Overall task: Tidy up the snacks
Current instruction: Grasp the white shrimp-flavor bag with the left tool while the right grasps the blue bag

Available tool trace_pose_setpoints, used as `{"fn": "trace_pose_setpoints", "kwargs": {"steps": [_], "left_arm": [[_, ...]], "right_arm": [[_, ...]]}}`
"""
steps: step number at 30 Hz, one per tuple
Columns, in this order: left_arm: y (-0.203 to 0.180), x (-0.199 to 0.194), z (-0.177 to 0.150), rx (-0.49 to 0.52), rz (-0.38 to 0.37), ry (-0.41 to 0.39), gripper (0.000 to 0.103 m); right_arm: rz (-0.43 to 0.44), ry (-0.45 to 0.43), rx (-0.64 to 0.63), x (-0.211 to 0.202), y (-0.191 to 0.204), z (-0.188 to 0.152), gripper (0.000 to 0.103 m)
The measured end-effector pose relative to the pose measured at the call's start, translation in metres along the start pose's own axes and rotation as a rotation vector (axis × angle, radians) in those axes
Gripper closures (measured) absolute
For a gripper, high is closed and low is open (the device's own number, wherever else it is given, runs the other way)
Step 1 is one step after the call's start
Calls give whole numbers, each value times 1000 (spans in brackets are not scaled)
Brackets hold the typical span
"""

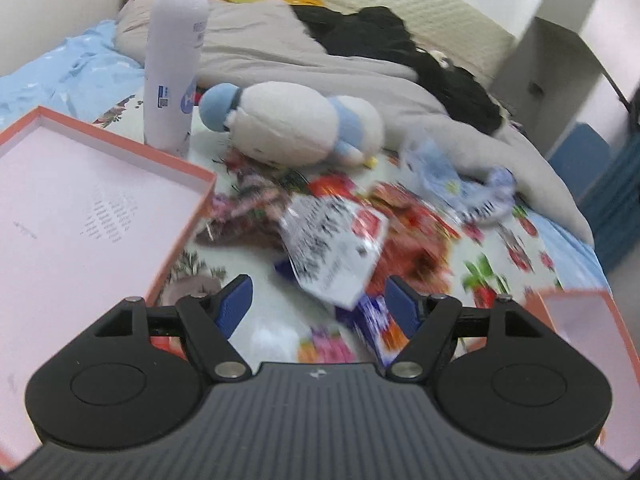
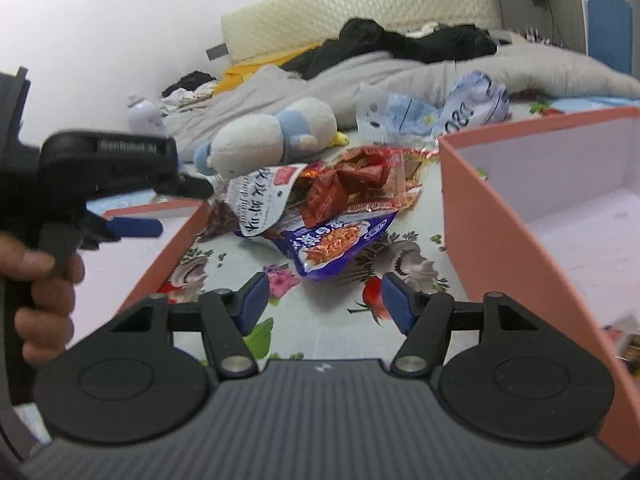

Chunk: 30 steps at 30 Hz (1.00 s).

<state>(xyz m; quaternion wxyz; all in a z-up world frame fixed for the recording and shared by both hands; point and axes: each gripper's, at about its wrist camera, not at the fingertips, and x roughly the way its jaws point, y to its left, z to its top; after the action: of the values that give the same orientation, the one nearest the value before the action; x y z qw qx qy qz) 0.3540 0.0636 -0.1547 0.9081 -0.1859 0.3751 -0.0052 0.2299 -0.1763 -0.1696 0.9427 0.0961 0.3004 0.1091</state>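
Observation:
A pile of snack packets lies on the flowered bed sheet: a white packet with black writing (image 1: 332, 248) (image 2: 260, 200), a red one (image 2: 352, 184), a purple one (image 2: 340, 244) (image 1: 372, 320), and pale blue packets (image 1: 452, 184) (image 2: 432, 112) farther back. My left gripper (image 1: 320, 308) is open and empty, just short of the white packet; it also shows in the right wrist view (image 2: 136, 226). My right gripper (image 2: 322, 300) is open and empty, just short of the purple packet. An orange-rimmed shallow box (image 1: 60, 220) lies left, an orange box (image 2: 500, 240) right.
A white spray bottle (image 1: 172, 64) stands by the shallow box's far corner. A white and blue plush toy (image 1: 296, 124) lies behind the snacks. A grey duvet (image 1: 320, 52) and black clothes (image 1: 400, 44) fill the back of the bed.

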Motion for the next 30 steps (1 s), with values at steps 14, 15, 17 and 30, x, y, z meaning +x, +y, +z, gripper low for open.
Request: {"fn": "trace_pose_setpoints", "kwargs": {"steps": [14,15,17,30], "left_arm": [[52,96,40,-528,-59,56,21],[53,100,41,-549,-55,60,21],[57,108,40,-596,-44,66,22],[63,124,35,-651,-41,89,50]], "right_arm": [[39,75,99,72,-14,11,51],[41,82,102,75,-15,11,54],[49,102,119,81,-17,12,59],[93,131,144,84,-17,15,93]]}}
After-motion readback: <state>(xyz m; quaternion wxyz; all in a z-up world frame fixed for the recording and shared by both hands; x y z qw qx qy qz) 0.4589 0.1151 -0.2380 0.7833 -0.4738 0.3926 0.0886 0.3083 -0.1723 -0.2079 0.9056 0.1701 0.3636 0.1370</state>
